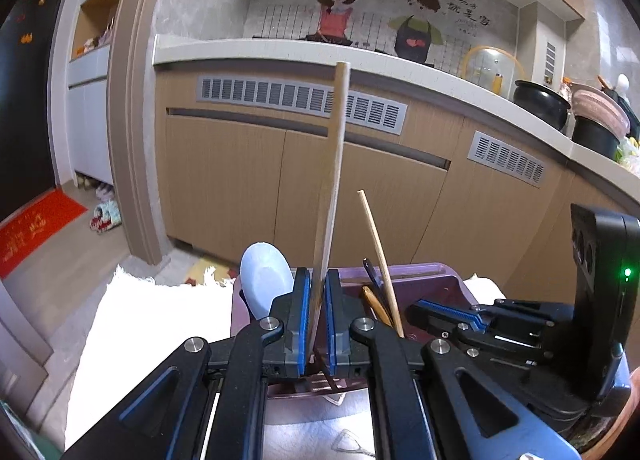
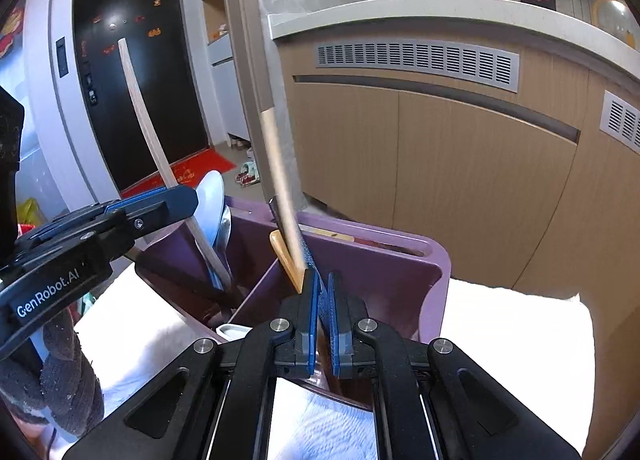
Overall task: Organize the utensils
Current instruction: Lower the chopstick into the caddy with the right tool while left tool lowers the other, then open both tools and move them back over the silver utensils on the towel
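Two pale wooden chopsticks [image 1: 334,176], upright.

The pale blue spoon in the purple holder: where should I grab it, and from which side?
Probably take the pale blue spoon by its bowl, coming from above. It stands bowl-up in the purple holder, handle hidden inside, so only the bowl is exposed. Close across its thin edges; the left gripper, shut on a wooden stick, crowds one side.

A home kitchen is showing here: a pale countertop [image 1: 280,50] is running above wood-grain cabinet doors [image 1: 224,184] with grey vent grilles [image 1: 300,98]. A black pot [image 1: 542,102] is sitting near the countertop's right end, cartoon cooks [image 1: 336,8] are decorating the wall, and a red doormat [image 1: 36,230] is lying by a dark door [image 2: 136,72].
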Demonstrator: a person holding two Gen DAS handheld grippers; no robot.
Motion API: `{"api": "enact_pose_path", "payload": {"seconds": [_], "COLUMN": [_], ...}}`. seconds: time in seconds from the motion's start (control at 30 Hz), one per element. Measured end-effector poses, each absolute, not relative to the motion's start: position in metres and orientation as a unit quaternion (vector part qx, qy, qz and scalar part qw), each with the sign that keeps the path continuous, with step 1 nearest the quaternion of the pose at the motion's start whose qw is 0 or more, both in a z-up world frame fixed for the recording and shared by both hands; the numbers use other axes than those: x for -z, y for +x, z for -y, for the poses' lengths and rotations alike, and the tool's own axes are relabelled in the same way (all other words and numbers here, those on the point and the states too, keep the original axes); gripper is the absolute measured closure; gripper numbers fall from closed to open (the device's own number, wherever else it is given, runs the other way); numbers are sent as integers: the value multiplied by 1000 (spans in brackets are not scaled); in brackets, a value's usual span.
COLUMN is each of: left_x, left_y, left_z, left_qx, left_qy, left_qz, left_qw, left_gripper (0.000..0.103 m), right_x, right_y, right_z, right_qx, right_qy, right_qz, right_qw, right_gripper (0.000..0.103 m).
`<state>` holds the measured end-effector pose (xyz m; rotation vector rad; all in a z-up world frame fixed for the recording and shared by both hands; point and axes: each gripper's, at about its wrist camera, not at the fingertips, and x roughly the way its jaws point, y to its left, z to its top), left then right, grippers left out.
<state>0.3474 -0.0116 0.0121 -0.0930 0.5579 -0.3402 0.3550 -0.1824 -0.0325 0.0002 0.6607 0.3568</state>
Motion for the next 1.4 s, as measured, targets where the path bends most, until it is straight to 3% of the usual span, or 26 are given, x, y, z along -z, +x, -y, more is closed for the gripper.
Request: {"api": "enact_pose_path", "payload": {"seconds": [0.33, 0.37, 0.43, 0.53, 0.6, 0.83, 0.9, 0.97, 1.03, 1.17, 1.4], "left_x": [-9, -7, -5, -11, -20, -47, -49, -49, -45, -26, 10], "left_y": [366, 367, 365, 353, 341, 287, 269, 252, 238, 219, 208], "left_z": [15, 15, 15, 15, 14, 13, 13, 16, 21, 36, 61], "left_qx": [167, 165, 159, 161, 166, 166, 167, 169, 176, 212, 228], "left_qy": [-57, -57, -58, -54, -54, -36, -29, -20, -14, -16, -20], "left_qz": [-367, -375, -382, -372, -359, -350, -357, -370, -396, -480, -579], "left_qw": [913, 911, 908, 912, 917, 921, 919, 913, 901, 851, 783], "left_gripper": [93, 90, 59, 50, 45, 22, 18, 15, 9, 9, 9], "right_x": [31, 30, 29, 24, 19, 0, -6, -11, -15, -15, 1], "right_y": [344, 344, 342, 336, 330, 292, 271, 250, 228, 189, 135], "right_z": [177, 175, 175, 181, 186, 203, 206, 208, 209, 208, 215], "right_qx": [-161, -157, -148, -143, -135, -100, -87, -76, -67, -52, -39], "right_qy": [-31, -36, -42, -34, -31, -34, -43, -53, -68, -99, -131], "right_qz": [-342, -342, -342, -343, -342, -338, -335, -332, -334, -365, -415], "right_qw": [925, 926, 927, 928, 929, 935, 937, 939, 938, 924, 900], "right_gripper": [96, 96, 96, 94, 86, 72, 51, 38, 35, 28, 27]}}
